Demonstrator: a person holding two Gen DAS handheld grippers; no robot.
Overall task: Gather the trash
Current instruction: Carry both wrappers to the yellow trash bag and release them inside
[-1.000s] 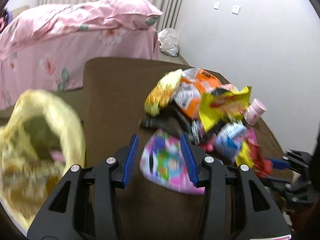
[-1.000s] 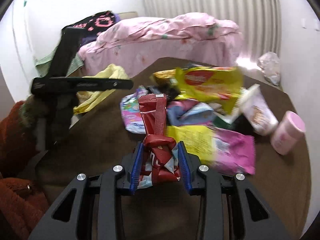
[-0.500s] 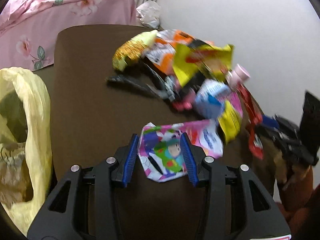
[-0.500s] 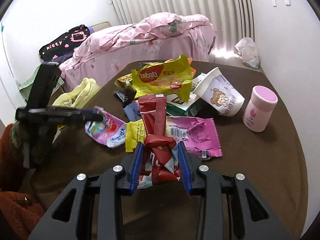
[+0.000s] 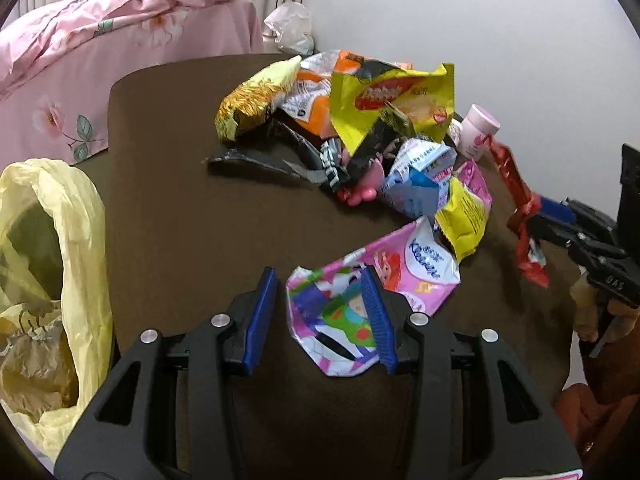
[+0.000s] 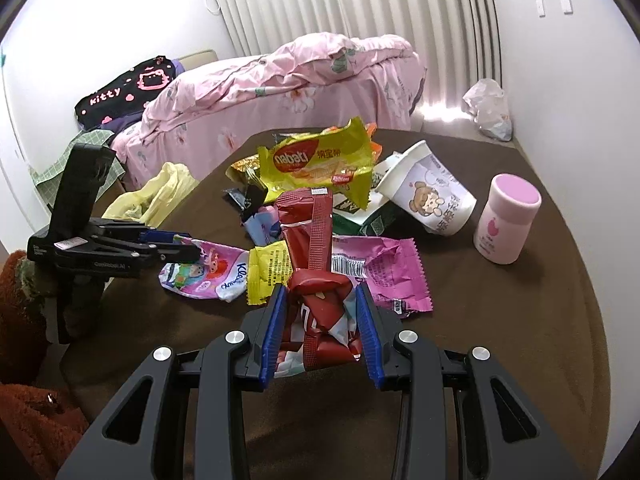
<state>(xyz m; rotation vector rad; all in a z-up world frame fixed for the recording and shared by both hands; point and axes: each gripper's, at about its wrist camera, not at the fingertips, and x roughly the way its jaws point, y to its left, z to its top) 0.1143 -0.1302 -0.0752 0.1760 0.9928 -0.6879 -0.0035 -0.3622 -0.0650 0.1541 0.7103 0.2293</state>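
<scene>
Since the earlier frame the left hand-held gripper (image 5: 324, 316) has dropped over the pink tissue packet (image 5: 372, 300) on the brown counter (image 5: 180, 216) — jaws standing apart, straddling its end. The right hand-held gripper (image 6: 322, 320) is clamping a knotted red wrapper (image 6: 316, 264) — lifted above the litter pile.

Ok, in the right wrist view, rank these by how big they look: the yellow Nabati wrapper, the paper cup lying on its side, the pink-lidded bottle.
1. Yellow Nabati wrapper, clearly the widest.
2. Paper cup and pink-lidded bottle look about alike; the bottle sits somewhat nearer the camera, so I won't rank those two.
</scene>
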